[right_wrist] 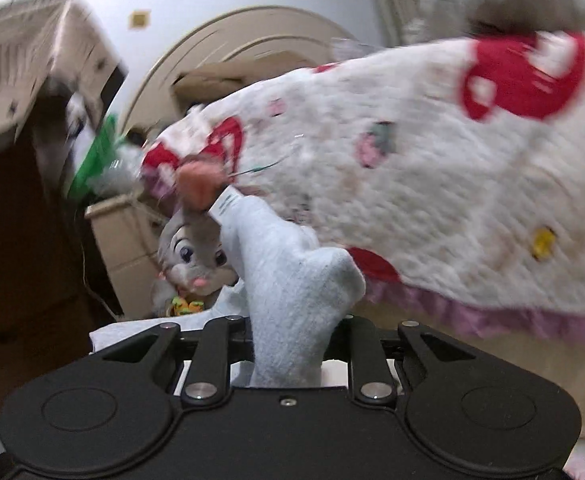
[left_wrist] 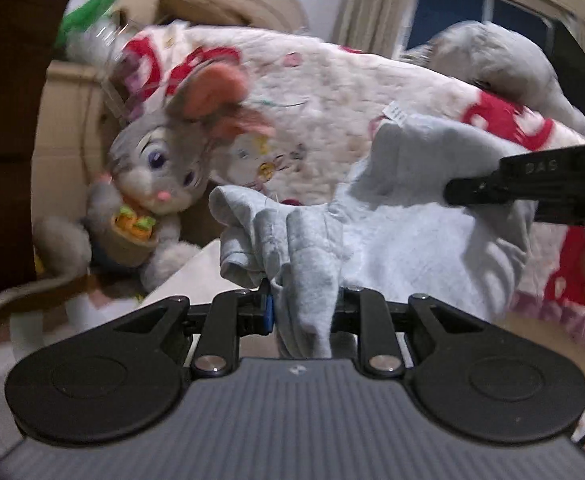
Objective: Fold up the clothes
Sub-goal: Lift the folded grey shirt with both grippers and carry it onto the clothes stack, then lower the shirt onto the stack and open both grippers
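Note:
A light grey garment hangs stretched in the air between both grippers. My left gripper is shut on a bunched edge of it, the cloth spilling up and over the jaws. The other gripper enters the left wrist view from the right, clamped on another part of the same cloth. In the right wrist view my right gripper is shut on a thick fold of the grey garment, with a white care label sticking up at its top. The fingertips of both grippers are buried in fabric.
A white quilt with red and pink prints is heaped behind the garment. A grey plush rabbit holding a carrot basket sits at the left. Cardboard boxes, a green bag and a window lie further back.

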Motion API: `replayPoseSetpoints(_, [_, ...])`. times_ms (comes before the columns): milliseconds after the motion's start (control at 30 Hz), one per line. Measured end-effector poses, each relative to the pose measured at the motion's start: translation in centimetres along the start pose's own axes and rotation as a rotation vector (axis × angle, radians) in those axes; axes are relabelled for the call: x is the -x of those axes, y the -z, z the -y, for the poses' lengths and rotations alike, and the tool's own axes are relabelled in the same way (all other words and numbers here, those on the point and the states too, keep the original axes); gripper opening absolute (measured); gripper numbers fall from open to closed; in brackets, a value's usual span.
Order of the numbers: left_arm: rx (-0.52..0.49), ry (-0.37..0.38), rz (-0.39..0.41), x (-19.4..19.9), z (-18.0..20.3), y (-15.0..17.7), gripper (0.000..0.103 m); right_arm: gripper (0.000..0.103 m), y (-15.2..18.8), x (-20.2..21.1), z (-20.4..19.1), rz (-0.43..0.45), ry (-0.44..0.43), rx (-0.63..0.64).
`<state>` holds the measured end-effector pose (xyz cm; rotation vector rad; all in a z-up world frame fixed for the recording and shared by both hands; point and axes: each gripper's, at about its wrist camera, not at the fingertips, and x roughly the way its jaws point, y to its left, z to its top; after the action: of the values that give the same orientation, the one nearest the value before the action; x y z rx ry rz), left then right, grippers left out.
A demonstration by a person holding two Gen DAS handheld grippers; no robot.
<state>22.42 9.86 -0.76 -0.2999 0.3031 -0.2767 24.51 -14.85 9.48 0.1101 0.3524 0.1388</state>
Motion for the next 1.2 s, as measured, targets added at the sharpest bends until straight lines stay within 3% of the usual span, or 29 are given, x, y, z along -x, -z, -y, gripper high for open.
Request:
replayPoseSetpoints(233, [0.287, 0.052, -0.045, -3.9, -4.9, 0.8, 0.021, 0.024, -0.3, -7.4, 2.6, -0.041, -0.114, -0.082])
replayPoseSetpoints(333, [0.337, 0.039, -0.078, -5.7, -5.9, 2.0, 0.022, 0.024, 0.4, -11.0, 3.8, -0.067, -0.171, -0.099])
replayPoseSetpoints(400, [0.343, 0.009, -0.13, -7.2, -6.4, 3.2, 0.024, 0.03, 1.1, -13.6, 4.7, -0.113, -0.18, -0.136])
replayPoseSetpoints(433, [0.346, -0.006, -0.156, -8.0, -6.7, 3.8, 0.025, 0.038, 1.7, -14.9, 5.5, -0.15, -0.175, -0.169])
replayPoseSetpoints(533, [0.192, -0.098, -0.188, -9.3, -5.6, 5.2, 0.031, 0.045, 3.8, -18.8, 8.2, -0.276, -0.153, -0.283])
replayPoseSetpoints(700, [0.247, -0.071, -0.16, -9.0, -6.0, 4.9, 0.03, 0.06, 7.4, -17.8, 11.3, -0.195, -0.128, -0.549])
replayPoseSetpoints(733, [0.24, -0.067, -0.154, -9.0, -6.0, 4.9, 0.027, 0.058, 7.8, -17.5, 11.7, -0.174, -0.132, -0.587])
replayPoseSetpoints(767, [0.233, -0.063, -0.147, -9.0, -6.0, 5.0, 0.024, 0.037, 8.1, -17.3, 12.1, -0.153, -0.14, -0.619])
replayPoseSetpoints(867, [0.207, -0.049, -0.138, -8.9, -5.5, 4.8, 0.023, 0.028, 6.9, -16.8, 11.5, -0.088, -0.233, -0.563])
replayPoseSetpoints(900, [0.208, -0.043, -0.143, -8.9, -5.3, 4.8, 0.023, 0.028, 6.5, -17.1, 11.3, -0.095, -0.214, -0.521])
replayPoseSetpoints(1000, [0.268, -0.024, -0.18, -9.4, -5.8, 5.3, 0.026, 0.028, 5.8, -18.5, 10.7, -0.15, -0.091, -0.402])
replayPoseSetpoints(1067, [0.285, -0.044, -0.188, -9.5, -6.1, 5.4, 0.029, 0.048, 5.3, -19.4, 10.4, -0.186, -0.009, -0.323])
replayPoseSetpoints(1100, [0.275, -0.061, -0.19, -9.3, -6.0, 5.1, 0.029, 0.052, 5.0, -19.9, 10.2, -0.204, 0.032, -0.283])
replayPoseSetpoints(1200, [0.145, -0.123, -0.099, -6.4, -3.3, 2.2, 0.029, 0.043, 4.3, -21.3, 9.7, -0.256, 0.154, -0.162])
